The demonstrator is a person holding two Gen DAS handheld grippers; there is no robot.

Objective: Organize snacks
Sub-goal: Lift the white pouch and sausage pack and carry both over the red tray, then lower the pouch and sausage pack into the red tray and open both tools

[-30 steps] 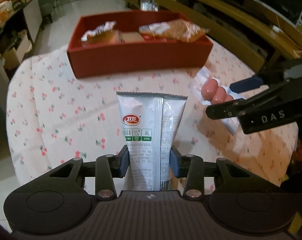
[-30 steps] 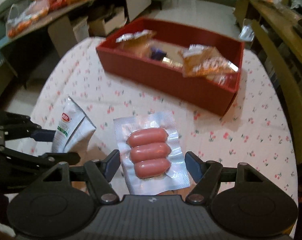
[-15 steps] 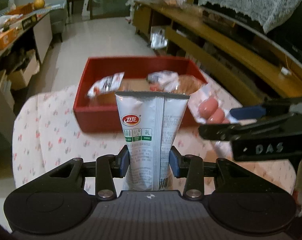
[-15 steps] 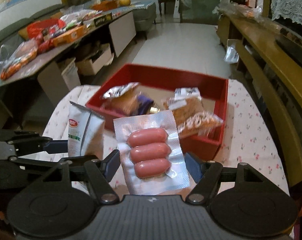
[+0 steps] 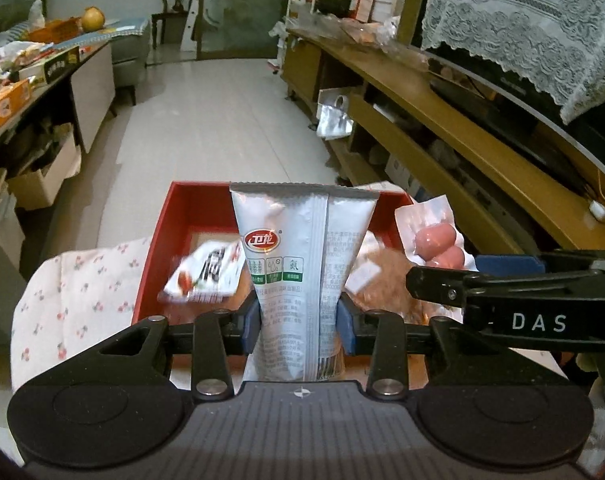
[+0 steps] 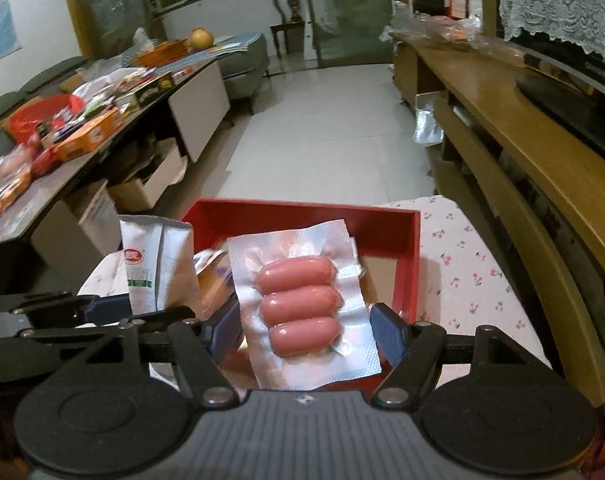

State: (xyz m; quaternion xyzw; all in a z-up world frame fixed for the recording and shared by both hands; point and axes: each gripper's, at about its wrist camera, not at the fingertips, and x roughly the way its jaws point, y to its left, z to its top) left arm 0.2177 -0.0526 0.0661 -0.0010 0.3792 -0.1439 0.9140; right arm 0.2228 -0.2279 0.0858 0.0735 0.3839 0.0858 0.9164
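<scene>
My left gripper (image 5: 298, 326) is shut on a silver snack pouch (image 5: 302, 264) with a red logo and holds it upright over the near edge of the red box (image 5: 170, 216). My right gripper (image 6: 304, 334) is shut on a clear vacuum pack of three pink sausages (image 6: 298, 300) and holds it over the red box (image 6: 386, 224). The sausage pack (image 5: 434, 236) and the right gripper's arm show at the right of the left wrist view. The pouch (image 6: 150, 264) shows at the left of the right wrist view. A white wrapped snack (image 5: 206, 272) and an orange snack bag (image 5: 386, 280) lie in the box.
The box stands on a round table with a flowered cloth (image 5: 78, 284) (image 6: 474, 272). A long wooden shelf unit (image 5: 442, 128) runs along the right. A cluttered counter with boxes (image 6: 82, 128) stands at the left. Tiled floor (image 5: 222, 112) lies beyond the table.
Both grippers have lifted their packs off the table and carried them forward to above the red box. The views have tilted up toward the room.
</scene>
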